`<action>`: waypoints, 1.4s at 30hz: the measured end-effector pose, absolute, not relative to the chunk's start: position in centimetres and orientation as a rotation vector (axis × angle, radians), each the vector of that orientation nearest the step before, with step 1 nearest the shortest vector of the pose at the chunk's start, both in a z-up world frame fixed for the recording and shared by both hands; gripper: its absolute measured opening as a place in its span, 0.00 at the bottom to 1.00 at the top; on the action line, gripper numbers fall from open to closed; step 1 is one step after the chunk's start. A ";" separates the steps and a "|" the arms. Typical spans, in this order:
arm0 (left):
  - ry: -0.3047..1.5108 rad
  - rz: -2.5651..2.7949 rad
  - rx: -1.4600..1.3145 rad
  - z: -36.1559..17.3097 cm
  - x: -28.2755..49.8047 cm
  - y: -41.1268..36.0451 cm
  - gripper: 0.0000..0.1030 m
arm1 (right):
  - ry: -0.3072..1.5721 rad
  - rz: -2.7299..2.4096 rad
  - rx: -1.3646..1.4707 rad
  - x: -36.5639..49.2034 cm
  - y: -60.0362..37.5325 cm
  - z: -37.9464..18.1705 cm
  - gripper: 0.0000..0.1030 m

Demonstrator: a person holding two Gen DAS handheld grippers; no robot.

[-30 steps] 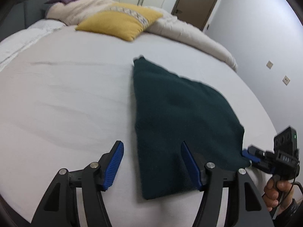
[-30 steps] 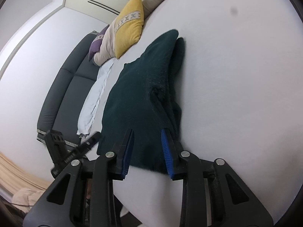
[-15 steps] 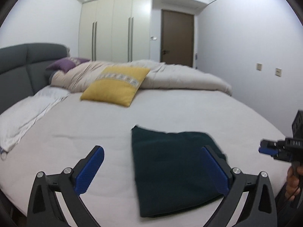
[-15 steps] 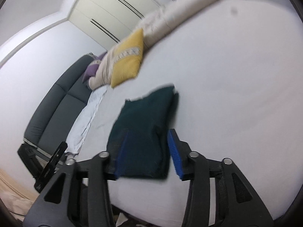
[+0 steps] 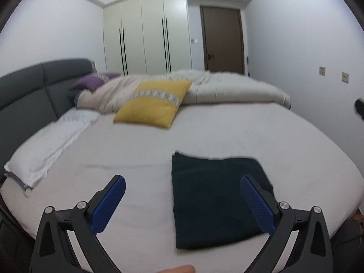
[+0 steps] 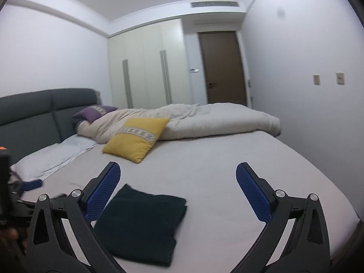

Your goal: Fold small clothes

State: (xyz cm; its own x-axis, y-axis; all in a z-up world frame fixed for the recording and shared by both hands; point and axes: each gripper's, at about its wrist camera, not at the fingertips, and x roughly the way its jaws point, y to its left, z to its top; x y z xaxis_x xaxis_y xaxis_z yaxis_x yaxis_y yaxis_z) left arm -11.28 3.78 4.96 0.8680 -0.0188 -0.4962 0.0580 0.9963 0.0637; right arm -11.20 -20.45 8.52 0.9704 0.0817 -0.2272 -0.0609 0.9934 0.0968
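A dark green garment (image 5: 216, 200) lies folded into a flat rectangle on the white bed (image 5: 227, 136), near its front edge. My left gripper (image 5: 182, 179) hovers above it, open wide, with nothing between the blue pads (image 5: 107, 204). My right gripper (image 6: 178, 166) is also raised above the bed. Its jaws are opening and stand wide apart with nothing between them. In the right wrist view the garment (image 6: 141, 223) lies below the left finger. Neither gripper touches the cloth.
A yellow pillow (image 5: 152, 104), a beige duvet (image 5: 227, 91) and a purple cushion (image 5: 91, 83) lie at the far side. A folded white sheet (image 5: 45, 150) lies on the left by the grey headboard (image 5: 27, 95). Wardrobe (image 5: 145, 34) and door (image 5: 221, 41) stand behind.
Both grippers have lifted off the garment and tilted up toward the room. Both sets of jaws have spread wide. The garment stays flat on the bed.
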 end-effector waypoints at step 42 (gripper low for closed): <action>0.831 0.030 -0.010 -5.4 -8.0 6.4 1.00 | 0.877 -0.032 0.021 -3.4 -14.2 -10.3 1.00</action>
